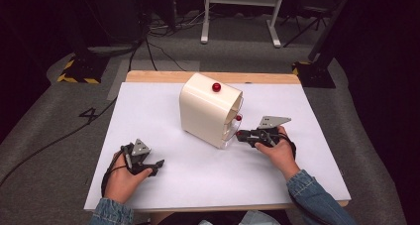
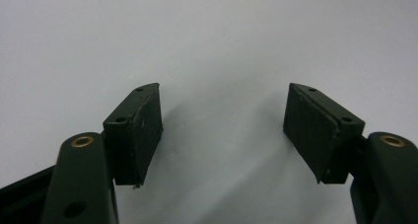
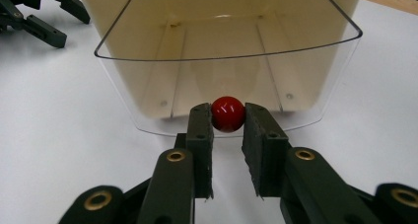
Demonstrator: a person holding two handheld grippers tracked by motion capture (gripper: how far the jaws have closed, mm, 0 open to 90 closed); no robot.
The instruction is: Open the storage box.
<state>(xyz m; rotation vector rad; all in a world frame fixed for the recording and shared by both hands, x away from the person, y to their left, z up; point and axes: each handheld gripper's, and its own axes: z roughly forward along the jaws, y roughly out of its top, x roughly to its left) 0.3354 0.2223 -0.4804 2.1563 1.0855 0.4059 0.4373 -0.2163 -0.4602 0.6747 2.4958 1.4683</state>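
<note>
A cream box (image 1: 208, 108) stands upright near the middle of a white board (image 1: 163, 185) that covers a wooden table (image 1: 148, 77), with a red knob (image 1: 216, 87) on its top. Its clear door (image 3: 315, 81) faces the right gripper (image 1: 241, 134) and carries a second red knob (image 3: 228, 113) low on the front. In the right gripper view, the two black jaws are pinching this knob between their pads (image 3: 201, 130), one on each side, and the cream inside of the box shows through the clear panel. In the high view the right hand (image 1: 277, 150) holds that gripper just beside the box's lower right corner. The left gripper (image 1: 156, 166) rests on the board, well apart from the box, held by the left hand (image 1: 121, 180). In the left gripper view its jaws stand spread wide over the bare white surface, with nothing between the pads (image 2: 140, 125). Both sleeves (image 1: 312, 190) are blue denim.
</note>
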